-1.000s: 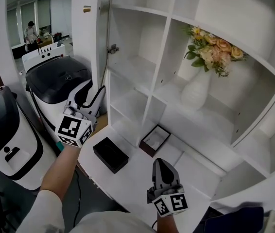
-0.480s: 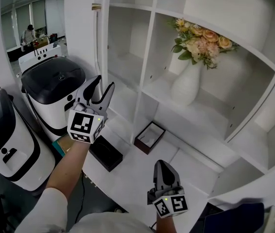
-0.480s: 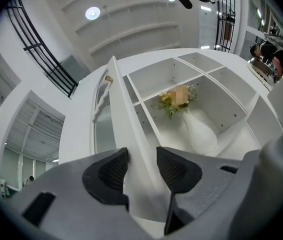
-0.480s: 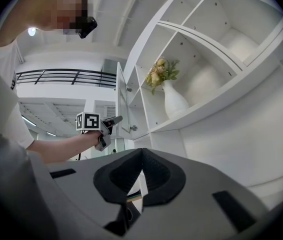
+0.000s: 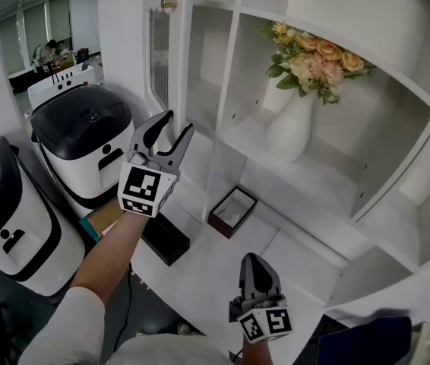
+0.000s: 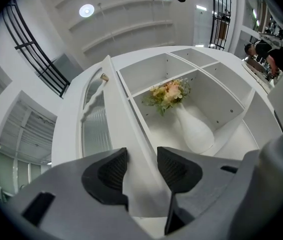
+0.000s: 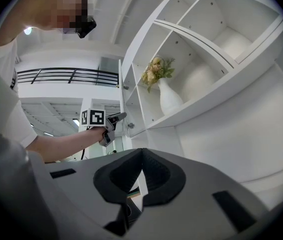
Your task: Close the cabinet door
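The cabinet door (image 5: 159, 59) stood ajar at the left side of the white cabinet (image 5: 216, 150), with its brass knob (image 5: 168, 4) on the free edge. The left claw (image 5: 178, 123) was raised just beside the door's lower part. Its jaws were spread and had just been opening, with nothing pinched between them; contact with the door could not be confirmed. The right claw (image 5: 251, 263) hung low at the near side over the bottom shelf (image 5: 207, 272), jaws pressed together and empty. A vase of flowers (image 5: 291, 124) stood in a middle compartment
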### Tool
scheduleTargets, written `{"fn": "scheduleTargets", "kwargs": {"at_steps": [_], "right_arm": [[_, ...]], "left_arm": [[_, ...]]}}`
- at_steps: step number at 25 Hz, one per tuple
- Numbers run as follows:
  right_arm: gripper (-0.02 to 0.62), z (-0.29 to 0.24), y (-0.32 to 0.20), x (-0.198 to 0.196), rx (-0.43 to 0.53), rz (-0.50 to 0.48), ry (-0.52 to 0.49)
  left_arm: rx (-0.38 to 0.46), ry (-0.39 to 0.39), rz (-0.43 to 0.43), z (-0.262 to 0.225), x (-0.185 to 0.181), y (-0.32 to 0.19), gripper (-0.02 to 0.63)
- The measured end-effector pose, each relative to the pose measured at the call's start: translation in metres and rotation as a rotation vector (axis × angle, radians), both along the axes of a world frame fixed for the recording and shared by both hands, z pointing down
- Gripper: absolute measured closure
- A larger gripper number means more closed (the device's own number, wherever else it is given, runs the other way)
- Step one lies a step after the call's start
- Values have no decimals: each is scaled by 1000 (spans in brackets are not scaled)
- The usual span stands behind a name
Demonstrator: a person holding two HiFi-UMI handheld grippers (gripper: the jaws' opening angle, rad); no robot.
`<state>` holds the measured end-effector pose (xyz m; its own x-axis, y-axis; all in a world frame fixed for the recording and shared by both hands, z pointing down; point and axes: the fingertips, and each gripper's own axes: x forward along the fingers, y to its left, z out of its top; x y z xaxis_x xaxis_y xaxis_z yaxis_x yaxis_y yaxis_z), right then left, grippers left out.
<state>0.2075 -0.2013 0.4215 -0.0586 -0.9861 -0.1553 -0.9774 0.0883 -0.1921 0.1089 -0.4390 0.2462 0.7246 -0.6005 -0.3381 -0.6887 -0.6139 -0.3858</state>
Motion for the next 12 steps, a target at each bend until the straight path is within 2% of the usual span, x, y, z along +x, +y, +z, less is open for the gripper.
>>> {"fn": "scheduleTargets", "kwargs": {"at_steps": [12], "right_arm": [[597,3,9,-4,-8,48,-11]], "left_arm": [[-14,-31,45,-3,24,-7,433]]}}
